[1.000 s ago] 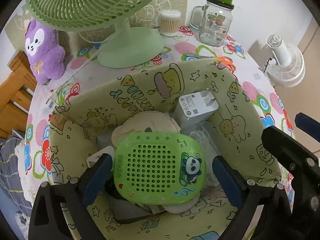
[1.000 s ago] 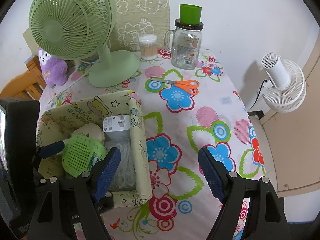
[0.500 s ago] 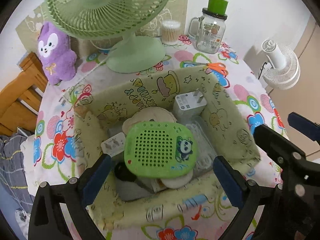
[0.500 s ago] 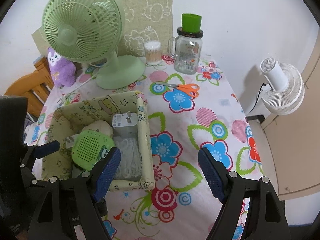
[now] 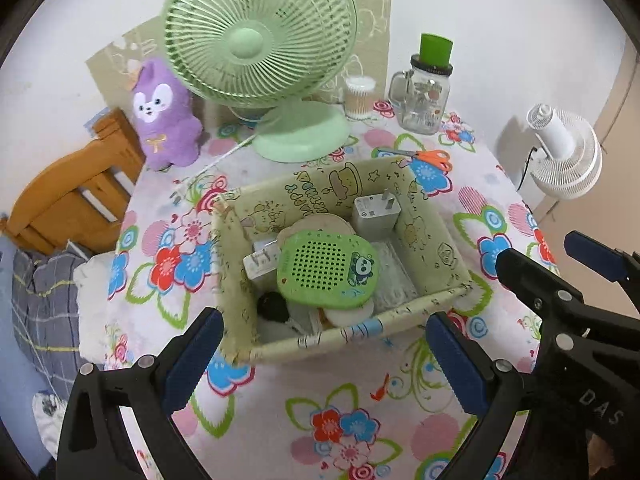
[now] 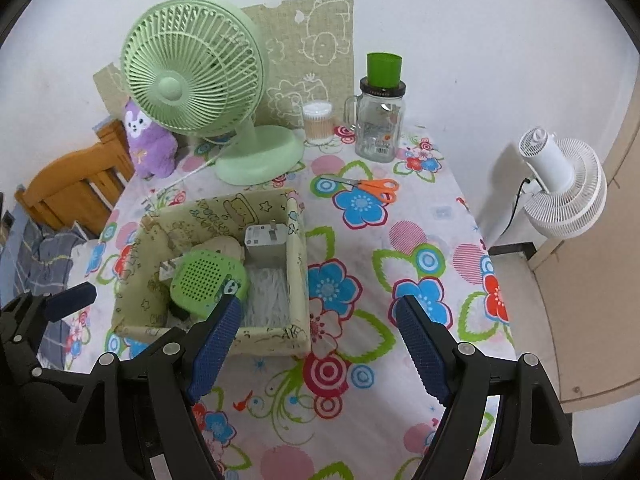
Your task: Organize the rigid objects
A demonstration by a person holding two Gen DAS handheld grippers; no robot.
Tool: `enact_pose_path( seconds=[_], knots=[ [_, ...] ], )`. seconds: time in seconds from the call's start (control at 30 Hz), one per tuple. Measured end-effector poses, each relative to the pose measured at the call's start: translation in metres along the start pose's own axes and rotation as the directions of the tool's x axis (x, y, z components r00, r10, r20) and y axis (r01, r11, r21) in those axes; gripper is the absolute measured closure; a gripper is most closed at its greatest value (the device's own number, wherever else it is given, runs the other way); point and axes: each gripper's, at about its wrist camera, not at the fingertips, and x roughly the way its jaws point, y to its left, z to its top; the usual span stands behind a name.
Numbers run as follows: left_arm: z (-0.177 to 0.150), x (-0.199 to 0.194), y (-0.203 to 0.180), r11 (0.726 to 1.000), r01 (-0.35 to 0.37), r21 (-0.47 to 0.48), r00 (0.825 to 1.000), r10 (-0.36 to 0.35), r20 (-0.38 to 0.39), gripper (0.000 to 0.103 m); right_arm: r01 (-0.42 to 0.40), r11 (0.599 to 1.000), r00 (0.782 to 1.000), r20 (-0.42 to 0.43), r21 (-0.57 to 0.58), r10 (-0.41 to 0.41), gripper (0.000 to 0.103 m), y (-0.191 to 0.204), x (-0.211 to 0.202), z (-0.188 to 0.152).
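Both grippers, left [image 5: 320,354] and right [image 6: 318,346], spread and empty, hover near the box [image 5: 436,224]. Green speaker [image 5: 329,268] and charger [image 5: 376,216] lie inside; scissors [image 5: 430,157] lie behind it, possibly left.

My table [image 6: 432,216], floral cloth. Fabric box [image 6: 298,264] near its left edge. Along the far edge: purple plush [image 5: 166,116], green fan [image 6: 260,156], cotton-swab tub [image 6: 318,122], glass jar [image 6: 378,124]. Orange scissors [image 6: 368,188] just before the jar.
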Motion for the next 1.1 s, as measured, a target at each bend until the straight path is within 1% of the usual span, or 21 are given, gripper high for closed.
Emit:
enact_pose_path(
  seconds=[0.1, 0.2, 0.43, 0.5, 0.63, 0.8, 0.9, 1.0, 1.1],
  knots=[
    [-0.008, -0.013, 0.001, 1.0, -0.01, -0.029, 1.0, 0.01, 0.006, 0.001, 0.001, 1.0, 1.0, 0.0, -0.015, -0.001, 0.021, -0.001, -0.011, -0.002],
    [-0.015, -0.026, 0.004, 0.998, 0.006, -0.066, 1.0, -0.005, 0.006, 0.001, -0.02, 0.999, 1.0, 0.01, -0.026, 0.02, 0.021, -0.002, -0.024, -0.003],
    [-0.024, -0.066, 0.011, 0.998, 0.006, -0.069, 0.998, -0.001, 0.061, 0.001, -0.034, 0.999, 0.998, 0.062, 0.005, 0.033, 0.021, -0.002, -0.053, -0.008],
    [-0.025, -0.074, 0.013, 0.998, 0.005, -0.064, 0.998, -0.001, 0.065, 0.001, -0.026, 1.0, 0.997, 0.068, 0.016, 0.025, 0.021, -0.003, -0.059, -0.01],
    [-0.028, -0.085, 0.016, 0.997, 0.035, -0.063, 0.997, -0.031, 0.065, 0.001, -0.004, 0.999, 0.996, 0.086, 0.039, 0.001, 0.021, -0.003, -0.076, -0.015],
    [-0.036, -0.105, 0.017, 0.999, 0.017, -0.05, 0.995, -0.011, 0.103, 0.001, 0.038, 0.997, 0.991, 0.129, 0.068, -0.047, 0.021, -0.004, -0.104, -0.021],
    [-0.041, -0.124, 0.023, 0.997, 0.018, -0.073, 0.987, -0.006, 0.159, 0.001, 0.047, 0.996, 0.989, 0.136, 0.078, -0.057, 0.021, -0.006, -0.117, -0.022],
    [-0.044, -0.137, 0.026, 0.997, 0.01, -0.077, 0.982, 0.004, 0.188, 0.001, 0.062, 0.996, 0.987, 0.146, 0.07, -0.071, 0.021, -0.004, -0.128, -0.024],
    [-0.047, -0.147, 0.028, 0.997, 0.008, -0.075, 0.978, 0.008, 0.211, 0.001, 0.06, 0.996, 0.984, 0.165, 0.064, -0.069, 0.021, -0.003, -0.139, -0.027]
  ],
)
